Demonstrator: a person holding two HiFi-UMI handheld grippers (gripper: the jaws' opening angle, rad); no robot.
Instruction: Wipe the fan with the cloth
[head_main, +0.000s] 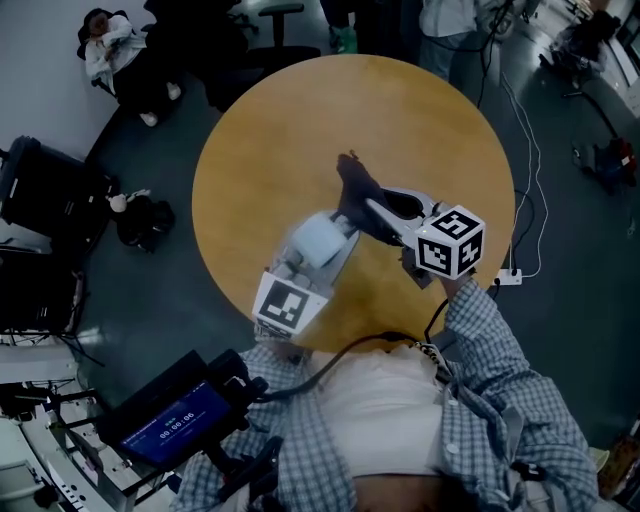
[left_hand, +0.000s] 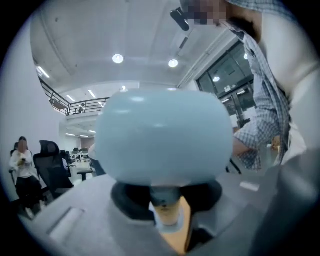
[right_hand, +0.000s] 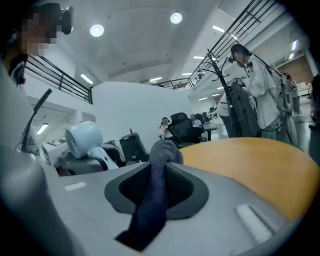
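Note:
A small pale blue fan (head_main: 321, 240) is held over the near part of the round wooden table (head_main: 270, 130). My left gripper (head_main: 303, 268) is shut on the fan. In the left gripper view the fan's rounded head (left_hand: 160, 142) fills the middle, and its neck sits between the jaws of the left gripper (left_hand: 166, 212). My right gripper (head_main: 388, 214) is shut on a dark blue cloth (head_main: 358, 188), just right of the fan. The cloth (right_hand: 156, 180) bunches up between the right gripper's (right_hand: 159, 172) jaws. The fan (right_hand: 83, 140) shows off to the left there, apart from the cloth.
An office chair (head_main: 276, 22) stands beyond the table. Black cases (head_main: 45, 190) and a bag (head_main: 145, 220) lie on the floor at left. A device with a lit screen (head_main: 170, 415) is at lower left. Cables and a power strip (head_main: 508, 277) lie at right. People (right_hand: 250, 80) stand beyond the table.

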